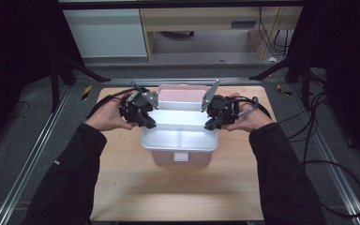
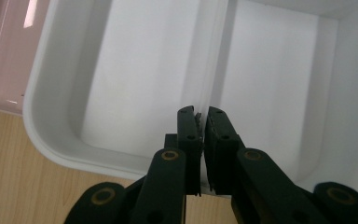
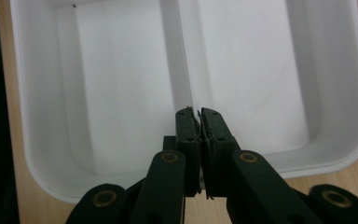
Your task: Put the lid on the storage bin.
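White two-compartment tray [image 1: 179,140] sits centre frame on worktop [image 1: 122,183], pink lid [image 1: 183,93] behind. Long axis runs left-right; left tool [image 1: 143,114] and right tool [image 1: 215,118] flank its ends, equally near. Both tools pinched narrow, holding nothing. Gripper views look down into empty compartments, divider [image 2: 216,60] showing; high view gives spacing.

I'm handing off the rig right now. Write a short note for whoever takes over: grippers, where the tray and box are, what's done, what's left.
Left gripper: jaws shut, nothing between them, at the left rim of the white tray.
Right gripper: jaws shut, empty, at the tray's right rim.
The tray, two empty compartments, sits on top of the pink box mid-table; the pink lid stands open behind it.
Done: box opened, tray exposed.
Left: probably lifting the tray out or closing the lid; neither gripper has hold of anything.
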`<state>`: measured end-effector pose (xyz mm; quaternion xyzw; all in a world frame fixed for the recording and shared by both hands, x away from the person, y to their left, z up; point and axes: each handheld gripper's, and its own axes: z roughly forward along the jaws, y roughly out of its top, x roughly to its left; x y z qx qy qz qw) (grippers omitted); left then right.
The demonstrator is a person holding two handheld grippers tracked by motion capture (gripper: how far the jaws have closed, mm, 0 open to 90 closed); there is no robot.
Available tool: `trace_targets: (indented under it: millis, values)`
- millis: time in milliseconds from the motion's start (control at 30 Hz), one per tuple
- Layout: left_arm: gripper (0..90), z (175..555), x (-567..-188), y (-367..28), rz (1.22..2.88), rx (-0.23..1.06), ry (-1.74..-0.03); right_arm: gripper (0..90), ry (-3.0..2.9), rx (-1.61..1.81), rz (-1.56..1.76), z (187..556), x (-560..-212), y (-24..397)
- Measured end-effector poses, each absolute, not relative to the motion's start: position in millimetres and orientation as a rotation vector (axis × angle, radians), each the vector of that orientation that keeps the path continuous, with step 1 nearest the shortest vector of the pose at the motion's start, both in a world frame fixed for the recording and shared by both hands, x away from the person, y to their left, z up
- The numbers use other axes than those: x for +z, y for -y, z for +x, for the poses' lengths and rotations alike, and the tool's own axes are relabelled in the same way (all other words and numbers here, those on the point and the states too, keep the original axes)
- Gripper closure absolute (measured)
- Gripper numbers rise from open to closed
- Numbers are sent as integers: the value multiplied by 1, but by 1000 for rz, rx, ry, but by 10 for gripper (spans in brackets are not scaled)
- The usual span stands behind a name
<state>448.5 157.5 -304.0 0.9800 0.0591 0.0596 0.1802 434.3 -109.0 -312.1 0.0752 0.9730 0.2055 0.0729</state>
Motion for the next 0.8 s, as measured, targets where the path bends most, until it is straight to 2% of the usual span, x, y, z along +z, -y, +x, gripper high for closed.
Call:
trace_targets:
  millis: [333,800]
  values:
    - [844,485,-337,-151,2799,141,-218,864,-2916,554,272,467,-344,107]
    - [847,484,-367,-147,2845,115,-228,844,-2912,589,313,469,-381,110]
